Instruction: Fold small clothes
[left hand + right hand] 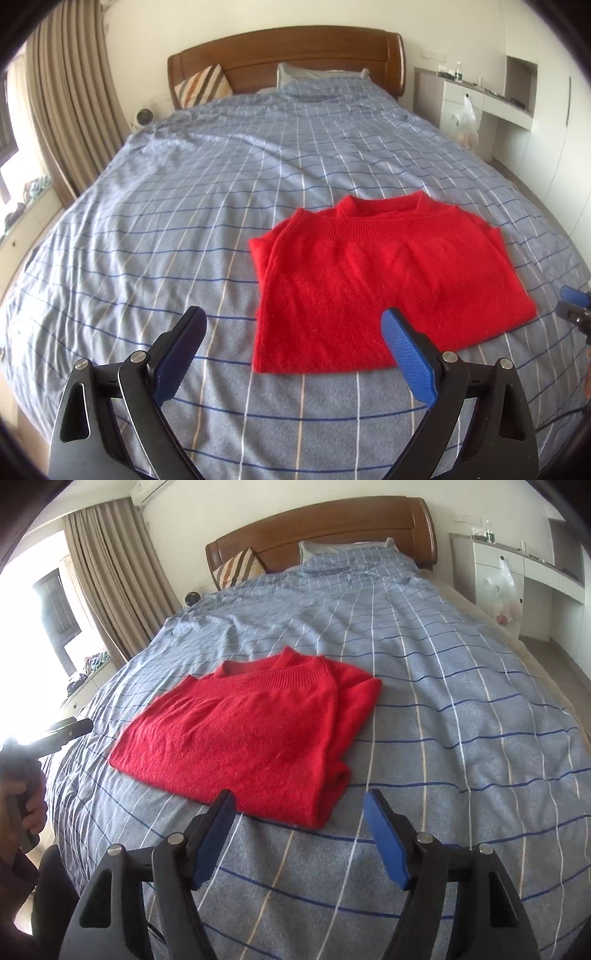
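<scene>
Bedroom, checked blue duvet (221, 206) over a wooden-headboard bed. Red knit sweater (369, 280) folded into a compact rectangle, collar toward the pillows, apparently finished. Left gripper (291, 350) and right gripper (299, 830) just short of its near edge, jaws spread, gripping nothing.

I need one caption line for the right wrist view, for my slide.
Open right gripper above the bed, just short of the folded red sweater.

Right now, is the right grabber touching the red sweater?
Apart. In the right wrist view, the right gripper stands open and empty, and a strip of blue checked bedspread shows between its fingertips and the folded red sweater.
</scene>
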`<state>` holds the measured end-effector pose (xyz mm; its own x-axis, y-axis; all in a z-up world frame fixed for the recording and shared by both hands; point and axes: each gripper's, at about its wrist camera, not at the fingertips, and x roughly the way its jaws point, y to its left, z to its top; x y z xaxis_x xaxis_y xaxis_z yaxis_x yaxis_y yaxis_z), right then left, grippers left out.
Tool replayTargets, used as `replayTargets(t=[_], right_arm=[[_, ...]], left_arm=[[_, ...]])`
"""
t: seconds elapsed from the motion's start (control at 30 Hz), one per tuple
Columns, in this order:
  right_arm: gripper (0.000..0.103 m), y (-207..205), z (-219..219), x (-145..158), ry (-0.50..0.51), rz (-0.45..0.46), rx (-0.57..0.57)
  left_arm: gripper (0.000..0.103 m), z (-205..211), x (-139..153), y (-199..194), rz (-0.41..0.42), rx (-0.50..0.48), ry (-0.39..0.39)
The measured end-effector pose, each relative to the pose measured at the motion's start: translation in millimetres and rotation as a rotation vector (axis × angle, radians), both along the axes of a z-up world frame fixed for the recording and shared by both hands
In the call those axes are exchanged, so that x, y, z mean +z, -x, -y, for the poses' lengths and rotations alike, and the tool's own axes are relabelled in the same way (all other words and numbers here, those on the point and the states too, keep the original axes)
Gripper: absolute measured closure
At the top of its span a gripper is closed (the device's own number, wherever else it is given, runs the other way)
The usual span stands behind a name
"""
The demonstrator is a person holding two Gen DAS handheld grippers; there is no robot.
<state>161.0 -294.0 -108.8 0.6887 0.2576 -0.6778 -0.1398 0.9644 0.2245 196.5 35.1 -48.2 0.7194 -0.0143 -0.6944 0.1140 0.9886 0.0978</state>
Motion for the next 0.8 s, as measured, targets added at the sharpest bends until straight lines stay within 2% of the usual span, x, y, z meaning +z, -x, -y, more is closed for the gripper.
replayTargets(t=[0.17,0.4,0.47,0.57,0.67,0.73,0.8], right_arm=[[0.031,10.1,-4.6,7.1,-0.015,0.022,-0.005],[0.031,16.2,-22.4,0.5,-0.018,0.020,0.008],[0.031,15.6,-23.3,-4.0,-0.027,0.010,0.006],[0.031,2.6,-15.7,-12.8,-0.054,-0.019,-0.016],[0.031,-19.3,15.0,-14.7,-0.156,-0.044,-0.100],[0.031,-36.9,41.5,-16.4,-0.269,-0.070,-0.157],[0.031,-56.6,59.9,-21.4,-0.341,-0.108,-0.184]], left_arm=[[0.007,-0.8,10.0,10.7,0.008,0.004,-0.014],[0.006,1.6,12.7,17.5,0.014,0.009,-0.030],[0.004,2.0,5.4,17.3,0.002,0.010,-0.031],[0.004,-2.3,-22.9,20.3,-0.036,0.018,-0.048],[0.005,-14.1,-56.8,33.1,-0.097,0.033,-0.046],[0.005,-24.8,-71.9,46.3,-0.130,0.039,-0.005],[0.005,-33.1,-81.3,58.5,-0.150,0.052,0.031]])
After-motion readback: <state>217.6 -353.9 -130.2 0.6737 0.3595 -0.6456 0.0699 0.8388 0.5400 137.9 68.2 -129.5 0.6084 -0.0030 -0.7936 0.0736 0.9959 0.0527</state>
